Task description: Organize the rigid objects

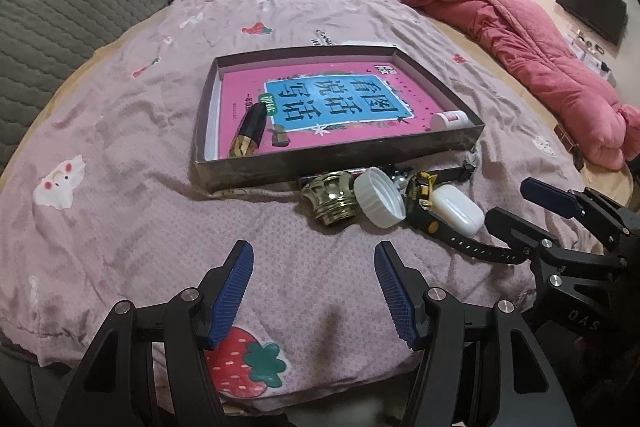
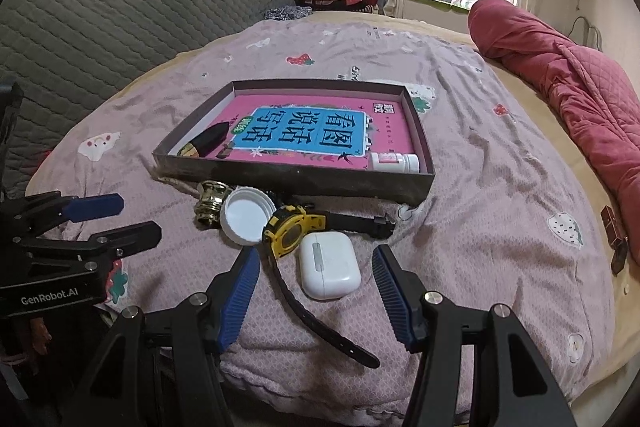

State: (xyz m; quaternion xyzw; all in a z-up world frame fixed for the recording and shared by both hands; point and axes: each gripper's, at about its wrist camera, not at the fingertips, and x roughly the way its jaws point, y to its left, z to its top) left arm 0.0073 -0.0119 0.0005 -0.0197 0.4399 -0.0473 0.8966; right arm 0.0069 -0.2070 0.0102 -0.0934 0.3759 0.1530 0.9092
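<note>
Both grippers hang empty over the bedsheet (image 1: 120, 131). My left gripper (image 1: 314, 293) has its jaws spread with only cloth between them; my right gripper (image 2: 316, 297) is also spread, and the earbud case (image 2: 329, 264) lies just ahead of its fingertips, not touched by either pad.

Loose items sit in a tight cluster against the near wall of the box (image 2: 296, 177): gold cap (image 2: 210, 205), white lid (image 2: 248, 219), watch (image 2: 290, 231) with its strap trailing toward me, and the case beside the watch face. I judge they are grouped there as the pending pile, close to the box for short transfers.

Inside the box, on a pink book (image 2: 304, 131), lie a black tube (image 2: 206, 143) at the left and a white bottle (image 2: 394, 163) at the near right corner. These look already sorted.

I judge the case to be the right gripper's likely next pick. The strap passing alongside it could snag.
</note>
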